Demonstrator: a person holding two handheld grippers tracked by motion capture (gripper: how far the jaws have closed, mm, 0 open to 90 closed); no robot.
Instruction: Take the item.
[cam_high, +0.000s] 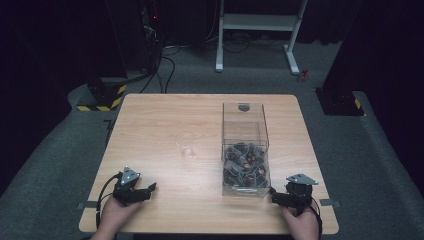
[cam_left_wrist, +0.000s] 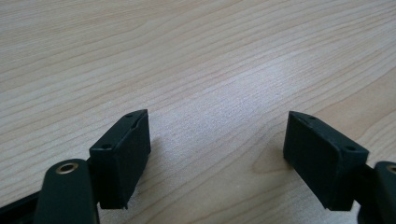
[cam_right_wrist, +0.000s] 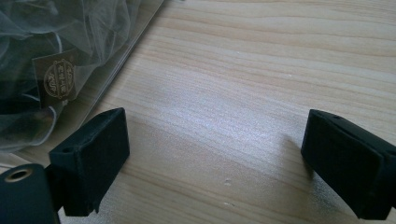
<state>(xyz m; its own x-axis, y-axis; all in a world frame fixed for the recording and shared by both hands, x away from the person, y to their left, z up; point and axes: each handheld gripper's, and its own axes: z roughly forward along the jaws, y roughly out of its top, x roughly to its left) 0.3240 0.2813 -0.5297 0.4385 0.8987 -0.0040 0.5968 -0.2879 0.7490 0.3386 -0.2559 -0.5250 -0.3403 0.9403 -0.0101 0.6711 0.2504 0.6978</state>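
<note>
Centrally, right of the table's (cam_high: 150, 120) middle, stands a clear plastic box (cam_high: 245, 125), upright, its long axis running from the near edge toward the far edge. Its near half holds a heap of small dark packets (cam_high: 245, 165) wrapped in gauzy netting; one packet (cam_right_wrist: 58, 79) bears a brown label with a gold round emblem, its writing too small to read. Just beside the box's near corner rests the right gripper (cam_high: 280, 196), jaws apart over bare wood. Near the left corner lies the left gripper (cam_high: 145, 191), jaws likewise apart and holding nothing. Between them, farther back, stands a small clear cup (cam_high: 186, 145), upright.
</note>
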